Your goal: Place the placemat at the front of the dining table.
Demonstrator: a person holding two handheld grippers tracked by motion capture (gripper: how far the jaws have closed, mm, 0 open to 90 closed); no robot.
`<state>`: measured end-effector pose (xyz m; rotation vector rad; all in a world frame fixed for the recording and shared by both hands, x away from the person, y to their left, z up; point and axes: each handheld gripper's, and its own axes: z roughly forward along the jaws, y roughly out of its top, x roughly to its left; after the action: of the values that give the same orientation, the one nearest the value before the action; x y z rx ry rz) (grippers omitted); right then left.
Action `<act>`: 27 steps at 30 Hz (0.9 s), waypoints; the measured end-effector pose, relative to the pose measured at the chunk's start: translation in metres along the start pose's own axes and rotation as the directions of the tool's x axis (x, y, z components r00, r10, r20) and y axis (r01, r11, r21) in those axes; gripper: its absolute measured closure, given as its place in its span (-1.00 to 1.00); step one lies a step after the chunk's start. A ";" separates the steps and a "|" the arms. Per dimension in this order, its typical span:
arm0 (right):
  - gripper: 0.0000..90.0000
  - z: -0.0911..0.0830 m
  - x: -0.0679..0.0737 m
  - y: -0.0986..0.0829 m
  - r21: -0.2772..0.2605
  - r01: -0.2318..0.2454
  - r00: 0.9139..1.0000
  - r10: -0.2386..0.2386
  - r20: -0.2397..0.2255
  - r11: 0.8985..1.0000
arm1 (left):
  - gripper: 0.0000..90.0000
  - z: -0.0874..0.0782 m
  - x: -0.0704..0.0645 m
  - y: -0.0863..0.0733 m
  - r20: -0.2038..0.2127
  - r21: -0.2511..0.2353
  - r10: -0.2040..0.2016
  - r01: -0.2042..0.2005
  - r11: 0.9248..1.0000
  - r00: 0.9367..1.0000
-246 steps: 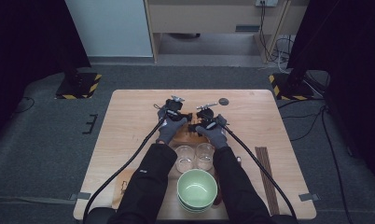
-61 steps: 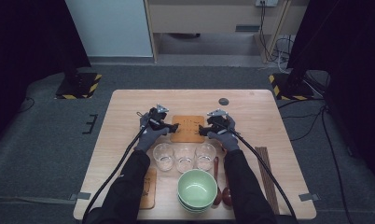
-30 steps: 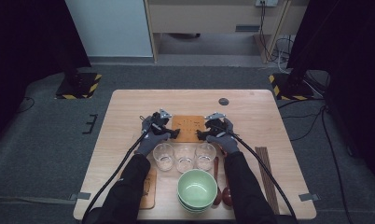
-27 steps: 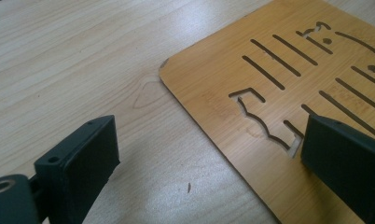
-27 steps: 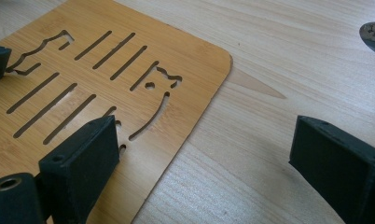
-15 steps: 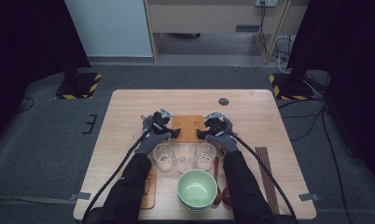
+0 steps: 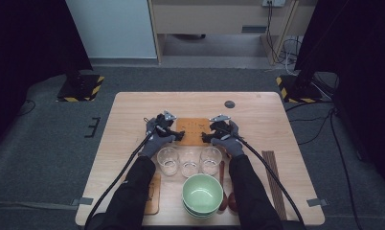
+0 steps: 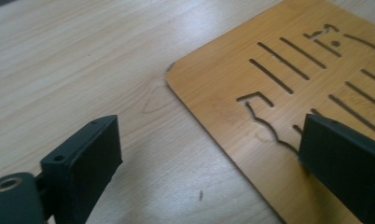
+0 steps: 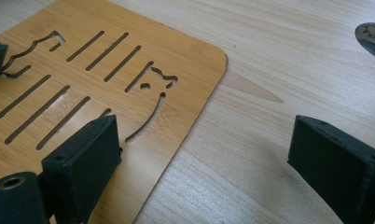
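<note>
Bamboo, thin and flat, the slotted mat (image 7: pixel 193 131) lies on the table (image 7: pixel 262 120) just beyond a row of three clear glasses (image 7: pixel 189 162), roughly midway across the tabletop. Cut-through slits and a small animal outline run across its face, plain in both gripper views. I judge it light and stiff, a rigid sheet that will not droop when lifted, but smooth enough to slide on the wood if pushed from one side. Lying flush, it offers no top hold; the sensible grip is at an edge, one jaw slipped under the rim and one on top, ideally at both short ends together so it rises level.

The left gripper (image 7: pixel 175 135) sits at the mat's left end with its jaws spread wide, one over bare table and one over the mat's surface, straddling the edge. The right gripper (image 7: pixel 209 135) mirrors it at the right end, jaws likewise apart across the rounded corner, clamping nothing.

Nearer the person stands a green bowl (image 7: pixel 202 192), with a dark spoon (image 7: pixel 222 187) beside it, chopsticks (image 7: pixel 275 184) to the right, and a second mat (image 7: pixel 152 194) partly under the left sleeve.
</note>
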<state>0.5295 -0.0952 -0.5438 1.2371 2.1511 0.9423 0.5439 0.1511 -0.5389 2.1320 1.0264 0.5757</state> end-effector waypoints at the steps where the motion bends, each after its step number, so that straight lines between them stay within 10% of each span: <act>1: -0.80 0.000 0.000 0.000 0.000 0.001 1.000 -0.001 0.001 1.000 | -0.88 0.000 0.000 0.000 0.001 0.003 0.001 -0.001 1.000 1.000; 19: -0.81 -0.001 -0.003 0.000 -0.015 -0.007 1.000 0.008 0.013 1.000 | -0.86 0.002 0.001 0.004 0.021 0.005 -0.012 0.012 1.000 1.000; 27: -0.81 -0.018 -0.011 0.008 -0.087 -0.068 0.998 0.067 -0.014 0.994 | -0.83 -0.026 0.007 0.013 0.016 -0.055 -0.033 0.033 0.998 0.999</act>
<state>0.5268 -0.1076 -0.5253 1.2712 2.0642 1.0622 0.5379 0.1611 -0.5120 2.0644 1.0240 0.5651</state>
